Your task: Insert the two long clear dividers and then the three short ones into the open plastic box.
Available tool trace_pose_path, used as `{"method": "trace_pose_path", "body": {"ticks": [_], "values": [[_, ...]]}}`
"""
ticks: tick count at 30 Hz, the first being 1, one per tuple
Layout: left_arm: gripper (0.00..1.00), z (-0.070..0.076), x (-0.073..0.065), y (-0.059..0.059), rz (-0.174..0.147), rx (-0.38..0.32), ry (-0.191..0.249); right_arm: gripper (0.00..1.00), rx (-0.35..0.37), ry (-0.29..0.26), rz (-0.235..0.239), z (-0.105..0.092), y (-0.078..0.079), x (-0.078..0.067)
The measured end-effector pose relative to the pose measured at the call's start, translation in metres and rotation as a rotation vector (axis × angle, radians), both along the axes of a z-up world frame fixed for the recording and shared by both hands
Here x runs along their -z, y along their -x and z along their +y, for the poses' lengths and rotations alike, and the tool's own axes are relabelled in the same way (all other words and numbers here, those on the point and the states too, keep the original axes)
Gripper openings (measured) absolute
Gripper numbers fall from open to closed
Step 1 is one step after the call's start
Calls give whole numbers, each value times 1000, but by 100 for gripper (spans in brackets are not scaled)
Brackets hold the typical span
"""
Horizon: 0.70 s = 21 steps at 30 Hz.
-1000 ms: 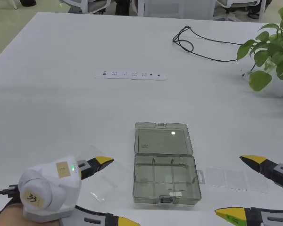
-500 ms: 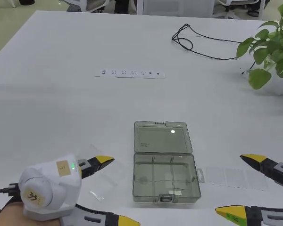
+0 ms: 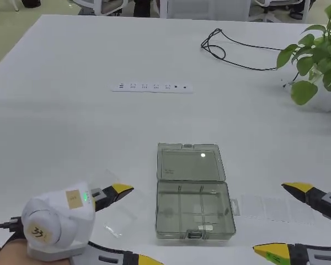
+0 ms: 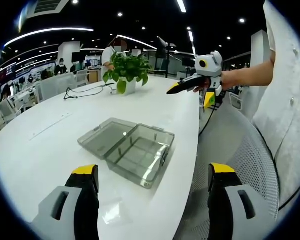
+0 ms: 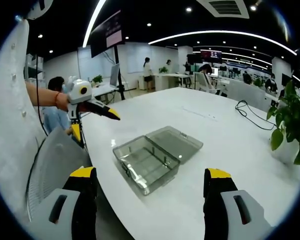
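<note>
Nearest me, the left gripper (image 3: 138, 224) hangs low over the near edge of the tabletop (image 3: 71, 121) with its jaws spread wide and nothing between them. The right gripper (image 3: 276, 220) is the same on the other side, jaws wide apart and empty. Both sit where they were half a second ago, with the same spread. The slight drift of the whole picture is my headset, not the work. A clear divider (image 3: 118, 215) lies flat on the tabletop just beside the left gripper's upper jaw, and it shows in the left gripper view as a glinting sheet (image 4: 112, 212) near the left jaw. Between the grippers stands the open plastic box (image 3: 158, 210), unmoved, its lid (image 3: 190, 163) laid flat on the far side. Faint lines cross the base, and I cannot tell whether they are seated dividers or moulded ribs. Just right of the box, a row of short clear dividers (image 3: 270, 207) lies flat, untouched. Farther out are a white power strip (image 3: 151, 87), then a coiled black cable (image 3: 226, 49) and a potted plant (image 3: 314, 55) at the right edge.
</note>
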<state>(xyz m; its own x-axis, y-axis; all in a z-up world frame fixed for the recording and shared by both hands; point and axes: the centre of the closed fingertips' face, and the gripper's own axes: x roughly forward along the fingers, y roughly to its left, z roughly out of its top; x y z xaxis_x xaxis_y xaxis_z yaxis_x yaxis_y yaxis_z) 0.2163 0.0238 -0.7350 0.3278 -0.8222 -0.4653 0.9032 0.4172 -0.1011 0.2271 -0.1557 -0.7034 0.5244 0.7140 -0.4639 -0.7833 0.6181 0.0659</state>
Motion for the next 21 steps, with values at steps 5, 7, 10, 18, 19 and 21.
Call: {"method": "trace_pose_path", "body": {"ticks": [5,7,10,18,19,21], "values": [[92,0,1,0,1,2,-1,89,2,-5,-6,-3,-3,0],[92,0,1,1,1,3,-4,89,2,-4,-6,-2,-2,0],[92,0,1,1,2,1,-3,89,5,-7,-6,-2,-2,0],[92,1,1,1,3,1,-2,89,6,-9,-5,0,-1,0],[92,1,2,1,4,1,-4,89,5,-9,-4,0,-1,0],[92,1,2,1,5,2,-6,89,5,-10,-5,0,-1,0]]}}
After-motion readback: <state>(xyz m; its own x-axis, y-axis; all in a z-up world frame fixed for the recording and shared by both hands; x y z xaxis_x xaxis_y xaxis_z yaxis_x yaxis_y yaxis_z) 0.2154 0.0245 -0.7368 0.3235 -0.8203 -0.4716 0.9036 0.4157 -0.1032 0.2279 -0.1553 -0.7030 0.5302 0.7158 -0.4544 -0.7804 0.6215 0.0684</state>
